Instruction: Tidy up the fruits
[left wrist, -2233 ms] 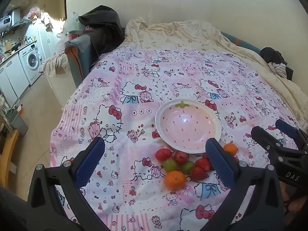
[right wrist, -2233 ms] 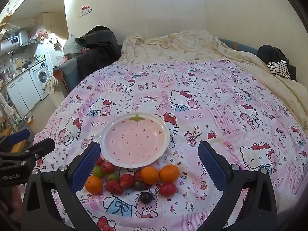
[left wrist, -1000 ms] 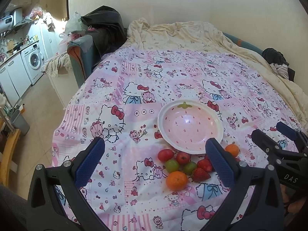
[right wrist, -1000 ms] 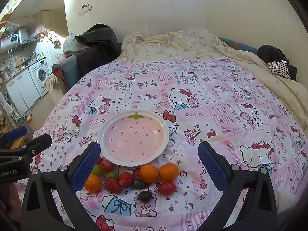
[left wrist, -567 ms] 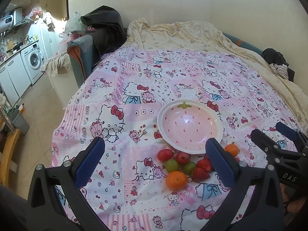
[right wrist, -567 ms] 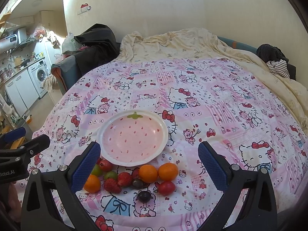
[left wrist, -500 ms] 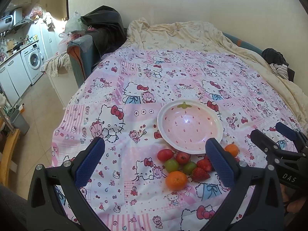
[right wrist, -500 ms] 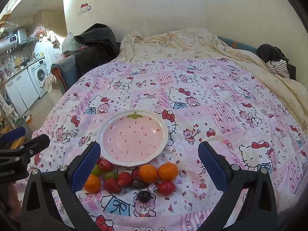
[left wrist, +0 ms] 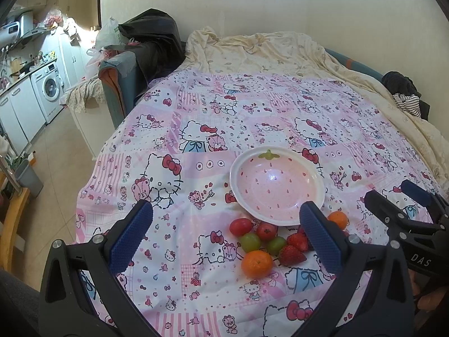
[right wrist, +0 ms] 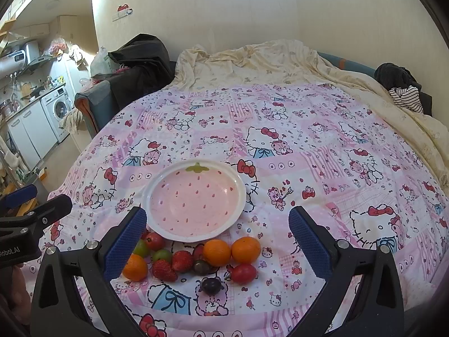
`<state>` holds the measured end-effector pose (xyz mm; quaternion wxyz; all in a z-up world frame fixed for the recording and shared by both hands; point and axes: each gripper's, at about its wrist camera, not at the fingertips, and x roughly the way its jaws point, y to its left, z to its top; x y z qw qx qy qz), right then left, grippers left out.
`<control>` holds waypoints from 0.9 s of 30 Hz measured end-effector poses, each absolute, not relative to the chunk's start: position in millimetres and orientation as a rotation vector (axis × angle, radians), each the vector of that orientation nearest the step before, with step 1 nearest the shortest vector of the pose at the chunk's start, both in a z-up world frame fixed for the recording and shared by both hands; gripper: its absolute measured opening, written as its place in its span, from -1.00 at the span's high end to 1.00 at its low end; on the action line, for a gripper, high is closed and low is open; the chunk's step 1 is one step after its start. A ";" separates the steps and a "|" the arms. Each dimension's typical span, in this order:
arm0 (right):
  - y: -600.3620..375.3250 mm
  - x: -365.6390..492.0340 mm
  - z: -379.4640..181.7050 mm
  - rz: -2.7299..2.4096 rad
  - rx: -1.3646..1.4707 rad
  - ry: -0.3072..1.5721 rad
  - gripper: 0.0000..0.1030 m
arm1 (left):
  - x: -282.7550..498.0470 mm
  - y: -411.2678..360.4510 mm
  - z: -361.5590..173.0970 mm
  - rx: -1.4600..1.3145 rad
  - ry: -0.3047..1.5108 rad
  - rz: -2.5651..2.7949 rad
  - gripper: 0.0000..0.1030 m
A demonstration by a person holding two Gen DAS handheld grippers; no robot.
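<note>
An empty pink strawberry-pattern bowl point(left wrist: 276, 185) point(right wrist: 193, 199) sits on the Hello Kitty bedspread point(left wrist: 224, 123). Just in front of it lie loose fruits: oranges point(right wrist: 217, 252), point(right wrist: 246, 249), point(right wrist: 135, 266), strawberries point(right wrist: 164, 271), green grapes point(right wrist: 162, 255), red tomatoes point(right wrist: 243, 273) and a dark grape point(right wrist: 211, 285). In the left wrist view an orange point(left wrist: 256, 263) lies nearest. My left gripper point(left wrist: 224, 233) is open and empty, above the fruits' left side. My right gripper point(right wrist: 217, 234) is open and empty, above the fruit row.
A cream sheet point(right wrist: 275, 61) covers the bed's far end. Dark clothes point(right wrist: 398, 81) lie at the right edge. A chair with black bags point(left wrist: 140, 56) stands left of the bed. The kitchen with a washing machine point(left wrist: 50, 90) is further left.
Both grippers have drifted only slightly; the bowl and fruits sit a little differently in the views. Nothing was taken hold of or moved.
</note>
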<state>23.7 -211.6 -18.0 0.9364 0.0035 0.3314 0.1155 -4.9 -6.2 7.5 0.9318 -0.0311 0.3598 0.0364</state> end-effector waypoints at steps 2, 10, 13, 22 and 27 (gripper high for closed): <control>-211.6 23.7 -18.4 0.236 0.006 0.679 -1.00 | -4.9 -6.2 7.5 -0.060 0.735 0.076 -1.00; -216.3 28.1 -21.3 0.242 0.041 0.708 -1.00 | -2.2 -0.6 6.1 -0.064 0.754 0.090 -1.00; -223.4 31.7 -20.9 0.230 0.065 0.719 -1.00 | -1.3 2.5 3.9 -0.055 0.765 0.101 -1.00; -248.8 41.8 -33.5 0.186 0.110 0.846 -1.00 | 6.6 18.8 -6.9 -0.087 0.845 0.120 -1.00; -271.7 43.6 -39.5 0.162 0.154 0.917 -1.00 | 15.1 19.8 -29.4 -0.087 0.974 0.087 -0.82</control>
